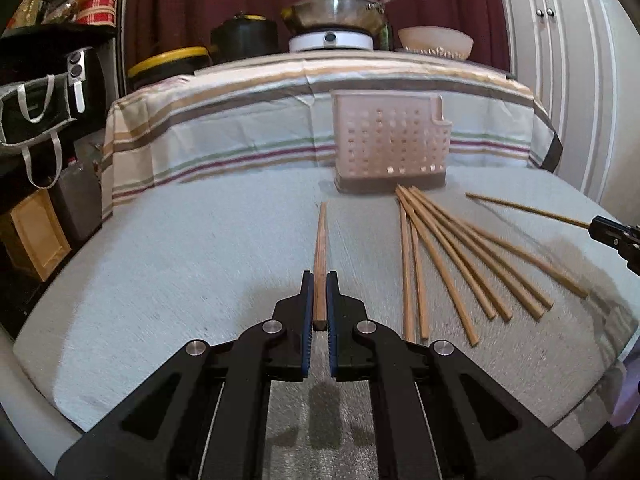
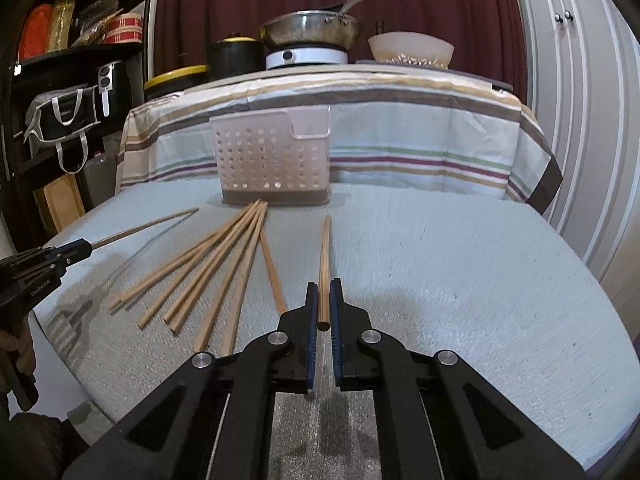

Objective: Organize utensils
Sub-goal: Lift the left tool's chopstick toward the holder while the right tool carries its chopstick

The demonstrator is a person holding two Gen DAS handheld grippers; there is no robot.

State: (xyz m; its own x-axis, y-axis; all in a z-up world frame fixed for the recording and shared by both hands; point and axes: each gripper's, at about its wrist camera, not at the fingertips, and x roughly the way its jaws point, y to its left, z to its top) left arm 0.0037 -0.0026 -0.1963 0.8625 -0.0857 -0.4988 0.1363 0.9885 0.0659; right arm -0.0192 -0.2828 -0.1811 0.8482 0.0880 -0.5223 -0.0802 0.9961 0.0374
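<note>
In the left wrist view my left gripper [image 1: 320,280] is shut on a wooden chopstick [image 1: 321,240] that points forward, lifted over the grey table [image 1: 180,260]. My right gripper [image 2: 324,288] is likewise shut on a chopstick [image 2: 325,248]. Each gripper also shows at the edge of the other view with its stick: the right gripper [image 1: 595,226] and the left gripper [image 2: 86,246]. Several loose chopsticks [image 1: 460,260] [image 2: 212,272] lie fanned on the table between the two grippers. A pale perforated utensil holder [image 1: 392,144] [image 2: 272,156] stands upright just behind the fan.
Behind the holder rises a striped-cloth-covered surface [image 2: 400,148] bearing a pan on a white burner [image 2: 308,32], a bowl [image 2: 412,48] and black pots [image 2: 232,56]. A dark shelf with bags [image 2: 68,116] stands at left, white cabinet doors [image 2: 580,100] at right.
</note>
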